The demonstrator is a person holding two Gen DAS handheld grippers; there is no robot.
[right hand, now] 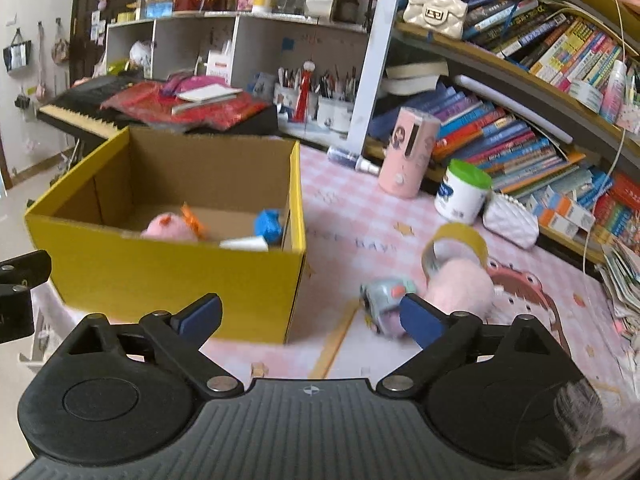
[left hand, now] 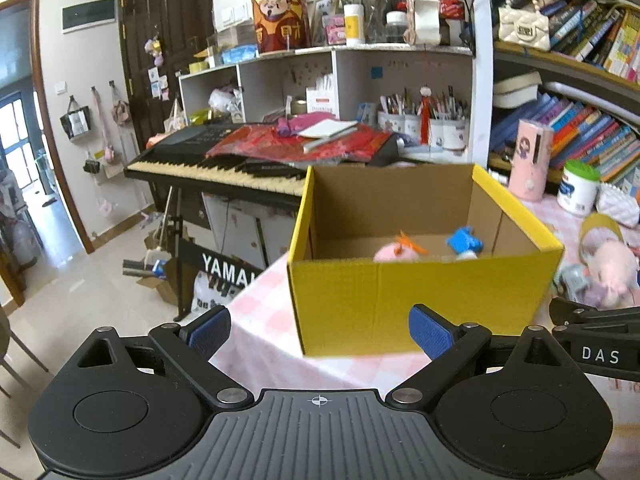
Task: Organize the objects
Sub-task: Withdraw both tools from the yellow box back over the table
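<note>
A yellow cardboard box [left hand: 400, 296] stands open on the pink checked table; it also shows in the right wrist view [right hand: 168, 280]. Inside lie a pink plush [left hand: 394, 253] [right hand: 170, 227] and a blue toy [left hand: 464, 242] [right hand: 269, 225]. To the box's right on the table lie a pink fluffy plush [right hand: 460, 288] [left hand: 612, 272], a small grey toy [right hand: 386, 300] [left hand: 574, 280] and a yellow tape roll [right hand: 456, 240]. My left gripper [left hand: 320, 334] is open and empty, in front of the box. My right gripper [right hand: 310, 322] is open and empty, near the box's right corner and the grey toy.
A pink cylinder [right hand: 408, 152], a white jar with green lid [right hand: 462, 192] and a white quilted pouch [right hand: 510, 220] stand at the table's back. Bookshelves [right hand: 520, 128] rise behind. A keyboard [left hand: 216, 168] with clutter stands left of the table. The table edge [left hand: 256, 288] drops left.
</note>
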